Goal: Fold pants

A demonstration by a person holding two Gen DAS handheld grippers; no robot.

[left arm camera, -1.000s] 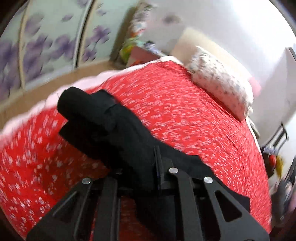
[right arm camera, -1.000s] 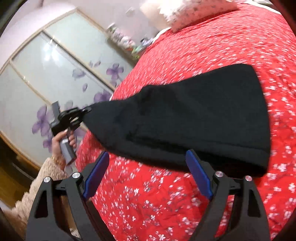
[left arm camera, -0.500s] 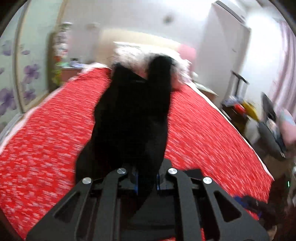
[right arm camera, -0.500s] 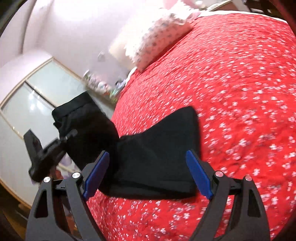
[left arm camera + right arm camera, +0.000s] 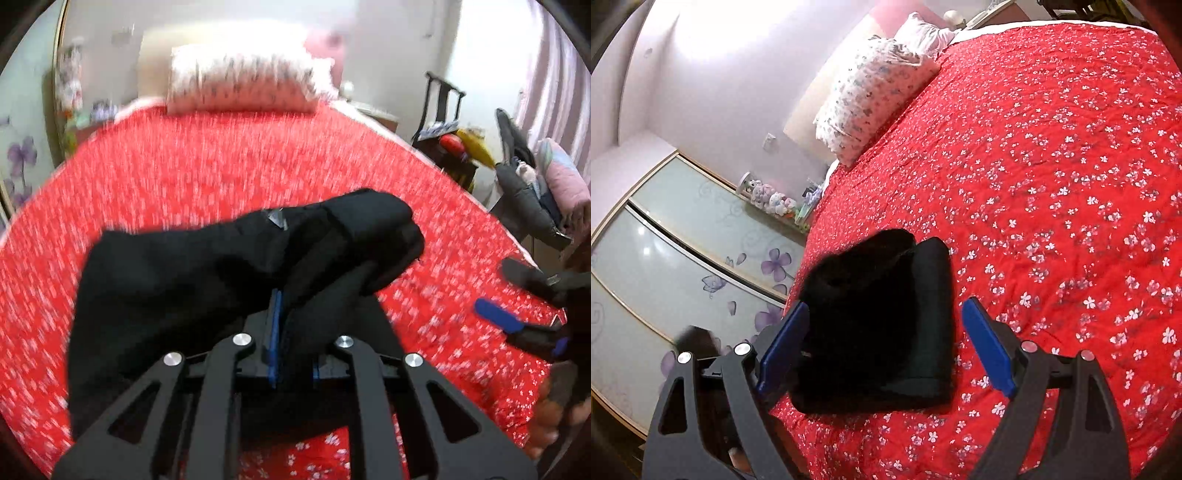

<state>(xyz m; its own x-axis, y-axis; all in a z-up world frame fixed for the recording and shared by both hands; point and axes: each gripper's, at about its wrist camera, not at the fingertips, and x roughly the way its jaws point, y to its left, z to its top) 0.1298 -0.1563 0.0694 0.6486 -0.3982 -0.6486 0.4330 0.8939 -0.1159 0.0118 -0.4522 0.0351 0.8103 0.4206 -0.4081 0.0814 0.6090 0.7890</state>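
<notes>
The black pants [image 5: 879, 325] lie as a thick, soft bundle near the edge of the bed [image 5: 1071, 166], one end pinched in the closed left gripper [image 5: 277, 332]. The right gripper [image 5: 882, 343] hovers empty, fingers spread. Released carelessly, the limp knit could slump open over the smooth floral quilt.

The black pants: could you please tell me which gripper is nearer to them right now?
Left. The left gripper is shut on the pants, holding the fabric between its fingers. The right gripper is open and apart from them, above the bedspread, gripping nothing.
</notes>
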